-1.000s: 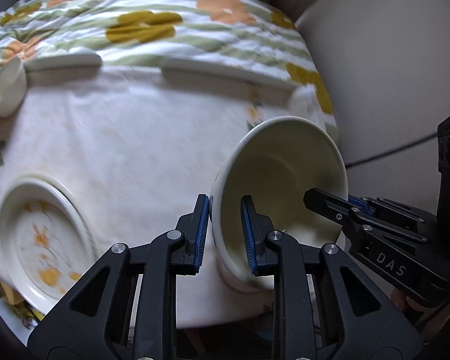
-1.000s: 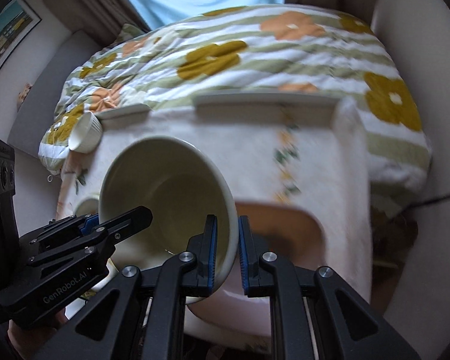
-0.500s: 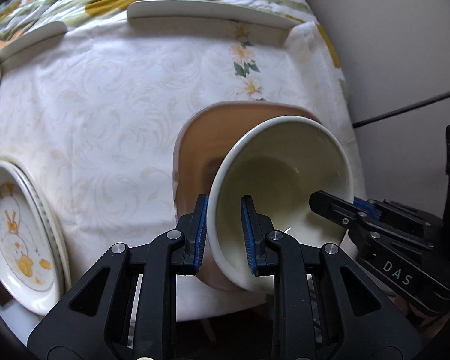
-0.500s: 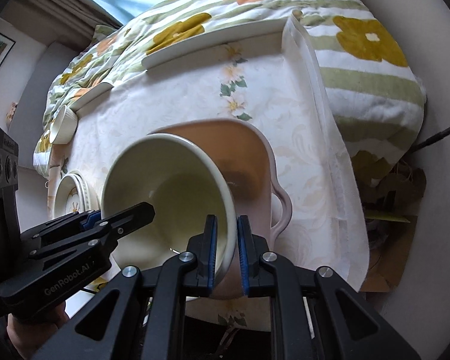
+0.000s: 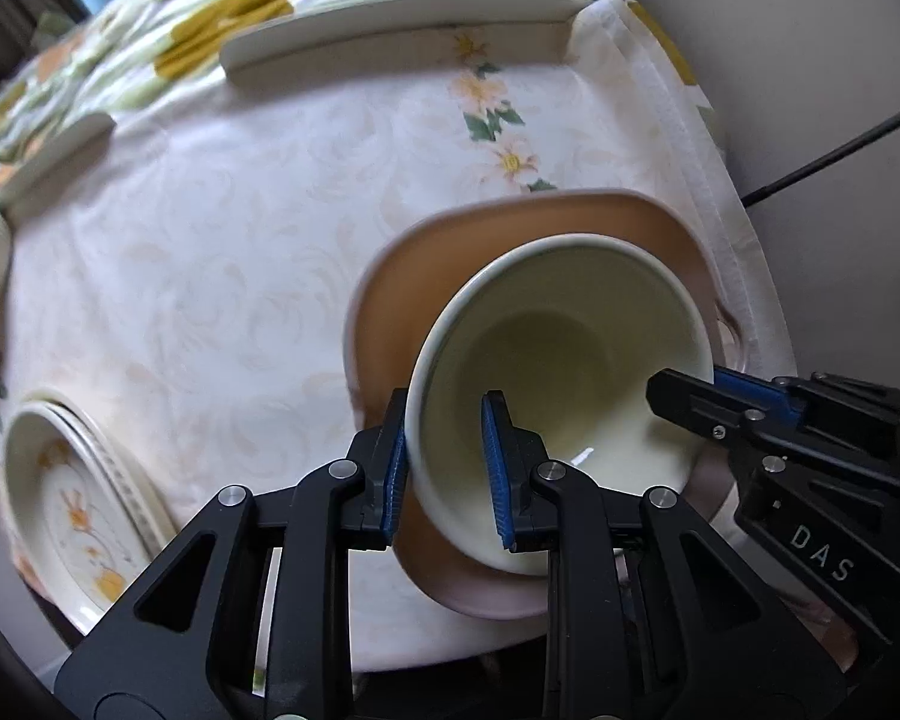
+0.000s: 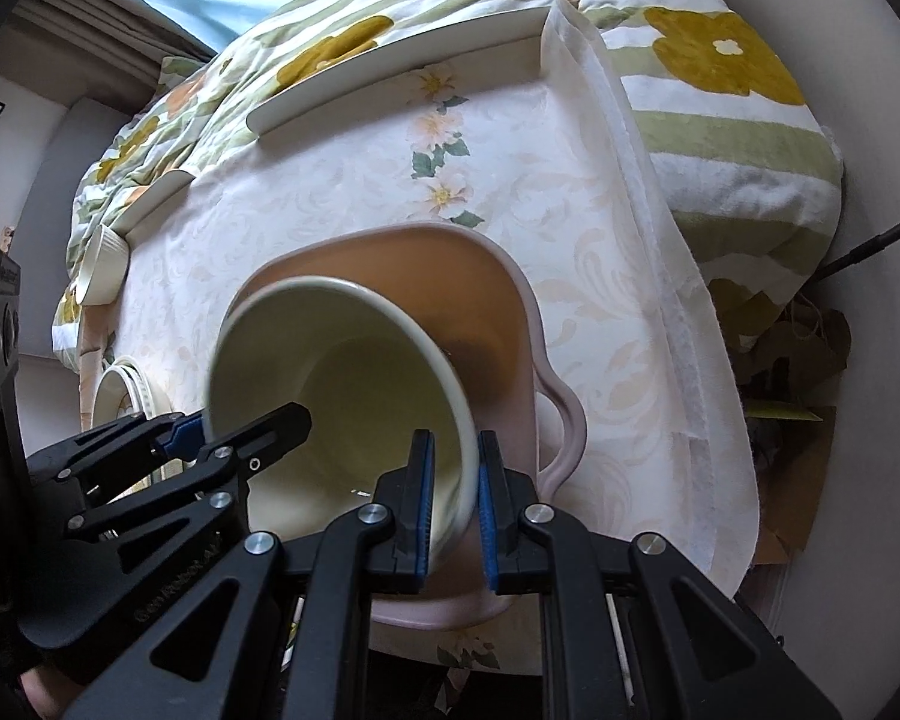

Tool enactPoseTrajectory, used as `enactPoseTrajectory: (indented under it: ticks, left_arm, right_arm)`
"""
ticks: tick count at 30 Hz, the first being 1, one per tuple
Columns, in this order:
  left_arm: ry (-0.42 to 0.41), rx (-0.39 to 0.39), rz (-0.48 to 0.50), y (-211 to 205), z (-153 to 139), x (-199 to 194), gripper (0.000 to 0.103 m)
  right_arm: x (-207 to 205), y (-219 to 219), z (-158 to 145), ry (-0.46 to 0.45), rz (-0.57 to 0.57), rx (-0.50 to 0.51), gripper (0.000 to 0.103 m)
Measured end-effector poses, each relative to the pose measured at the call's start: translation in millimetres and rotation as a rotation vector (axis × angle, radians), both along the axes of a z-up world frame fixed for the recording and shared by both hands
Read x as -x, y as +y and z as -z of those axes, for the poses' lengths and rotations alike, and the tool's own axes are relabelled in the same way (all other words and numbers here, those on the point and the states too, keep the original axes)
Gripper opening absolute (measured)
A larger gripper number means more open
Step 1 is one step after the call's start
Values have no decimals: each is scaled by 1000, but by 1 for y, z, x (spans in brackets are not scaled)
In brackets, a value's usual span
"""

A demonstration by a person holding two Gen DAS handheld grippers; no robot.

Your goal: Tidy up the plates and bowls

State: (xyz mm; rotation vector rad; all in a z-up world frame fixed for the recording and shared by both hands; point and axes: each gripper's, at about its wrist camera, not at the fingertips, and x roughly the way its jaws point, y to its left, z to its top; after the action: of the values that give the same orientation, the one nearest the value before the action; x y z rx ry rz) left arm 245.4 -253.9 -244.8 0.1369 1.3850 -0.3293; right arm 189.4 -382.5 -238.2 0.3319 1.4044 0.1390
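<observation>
A deep cream bowl (image 5: 564, 372) (image 6: 354, 396) hangs between both grippers. My left gripper (image 5: 444, 468) is shut on its left rim, one pad inside and one outside. The right gripper (image 6: 455, 495) is shut on the opposite rim and shows in the left wrist view as a black tool (image 5: 768, 420). The bowl sits low over a pink square dish with handles (image 5: 390, 300) (image 6: 498, 312); whether it touches the dish is unclear. A stack of flower-patterned plates (image 5: 72, 516) (image 6: 120, 390) lies at the table's left edge.
A white floral tablecloth (image 5: 210, 252) covers the table. A small cream cup (image 6: 99, 264) stands at the far left. Long white strips (image 5: 390, 24) lie along the far edge. Beyond is a flowered bedspread (image 6: 720, 60); a black cable (image 5: 834, 150) runs at right.
Both grippers have come down and tipped toward the table with the bowl. The pink dish, hidden a second ago, now lies right under the bowl, and the plates look nearer.
</observation>
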Motion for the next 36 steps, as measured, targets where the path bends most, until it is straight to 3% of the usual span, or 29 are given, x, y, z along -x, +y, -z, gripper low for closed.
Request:
enactPoseTrajectory:
  ticks: [11, 17, 20, 23, 24, 25, 26, 28, 32, 33, 35, 36]
  left_arm:
    - [-13, -1, 24, 2, -5, 1, 19]
    - [-36, 38, 6, 7, -24, 3, 19]
    - [-87, 107, -9, 13, -44, 7, 20]
    - [-161, 114, -19, 16, -62, 13, 22]
    - [-179, 108, -19, 17, -67, 15, 22]
    - [-185, 104, -21, 17, -69, 15, 22]
    - [-185, 98, -24, 18, -70, 16, 22]
    - [-170, 119, -37, 24, -71, 19, 23]
    - [-163, 148, -72, 37, -72, 28, 24]
    - [-178, 143, -79, 40, -75, 32, 25]
    - [-215, 135, -95, 48, -81, 39, 43]
    - [-232, 142, -105, 53, -85, 43, 76]
  right_arm:
    - [1, 4, -2, -1, 10, 16, 12]
    - [9, 8, -16, -61, -35, 67, 12]
    - [17, 8, -24, -101, -65, 70, 12]
    - [31, 13, -37, -150, -118, 93, 14]
    - [36, 15, -41, -167, -133, 94, 18]
    - [38, 17, -44, -179, -141, 93, 31]
    - [42, 18, -47, -196, -151, 88, 55]
    - [49, 20, -54, -229, -162, 70, 75]
    - [59, 23, -62, -271, -184, 58, 82]
    - [61, 24, -63, -276, -191, 56, 82]
    - [63, 28, -66, -291, -210, 48, 82]
    - [64, 29, -68, -298, -221, 45, 82]
